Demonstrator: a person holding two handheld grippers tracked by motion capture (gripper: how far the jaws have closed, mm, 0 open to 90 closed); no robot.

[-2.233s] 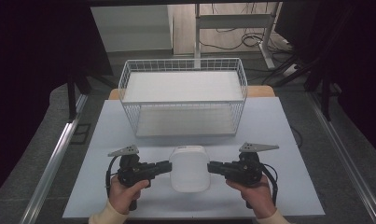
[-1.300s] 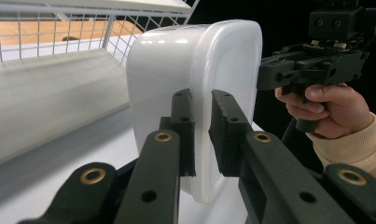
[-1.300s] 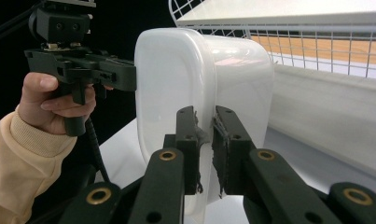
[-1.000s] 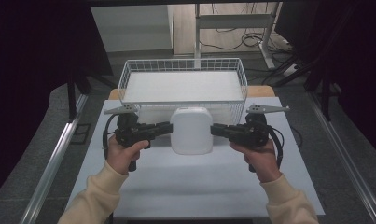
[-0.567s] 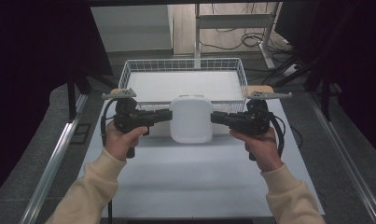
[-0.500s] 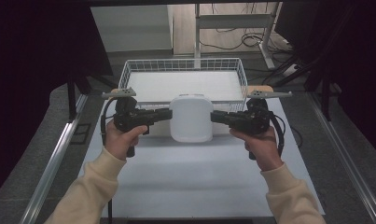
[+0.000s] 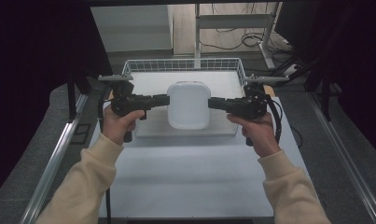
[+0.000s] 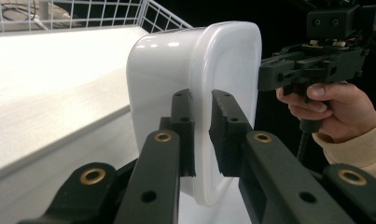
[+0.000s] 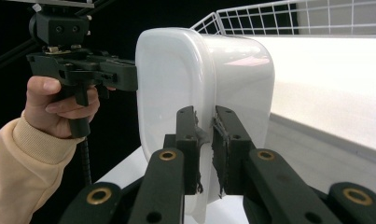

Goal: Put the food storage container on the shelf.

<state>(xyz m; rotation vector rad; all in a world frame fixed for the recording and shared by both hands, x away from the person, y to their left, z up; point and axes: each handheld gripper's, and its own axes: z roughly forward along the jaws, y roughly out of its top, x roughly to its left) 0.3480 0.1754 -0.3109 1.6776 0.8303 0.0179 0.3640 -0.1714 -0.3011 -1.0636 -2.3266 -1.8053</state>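
Right now white rounded plastic tub (image 7: 189, 104) hangs centre frame, above front edge of white wire basket (image 7: 143, 65), off bench (image 7: 190, 172). My left tongs (image 8: 202, 119) pinch its rim from frame left, right tongs (image 9: 205, 128) clenched on opposite rim. Risk as I judge it: thin rim grips only, glossy plastic; uneven hand travel could twist tub, slip one pinch, drop tub onto basket wire instead of inside.

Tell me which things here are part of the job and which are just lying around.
In use:
white rounded plastic tub
white wire basket
left gripper
right gripper

Lying about:
cables on the floor
grey desk frame
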